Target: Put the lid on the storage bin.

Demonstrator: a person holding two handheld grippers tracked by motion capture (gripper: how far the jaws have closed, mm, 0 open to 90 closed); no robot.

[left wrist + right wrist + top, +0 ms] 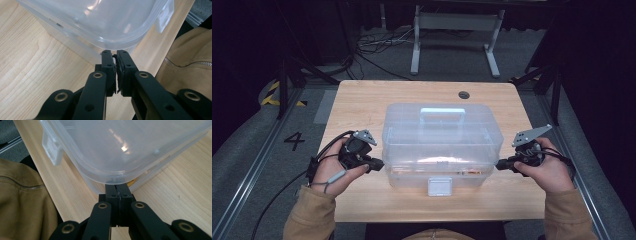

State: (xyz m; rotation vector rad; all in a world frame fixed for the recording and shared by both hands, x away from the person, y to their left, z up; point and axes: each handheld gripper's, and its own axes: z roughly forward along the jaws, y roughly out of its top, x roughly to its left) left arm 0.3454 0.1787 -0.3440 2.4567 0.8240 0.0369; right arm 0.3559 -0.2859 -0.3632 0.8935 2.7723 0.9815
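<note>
A clear plastic toolbox (442,145) with a lid handle (442,117) and a white front latch (439,186) stands closed in the middle of the wooden table (362,105). My left gripper (379,163) is shut, its tips at the box's near left corner. In the left gripper view its tips (115,52) sit just under the lid rim of the box (105,22) with nothing between the pads. My right gripper (500,164) is shut too, at the near right corner. The right gripper view has its tips (119,185) touching under the rim of the box (120,147).
A cable hole (464,94) sits near the table's far edge. The person's tan sleeves (309,215) come in at the near edge. A grey stand (452,30) and cables lie on the floor beyond the table. Something orange shows faintly inside the box (464,171).
</note>
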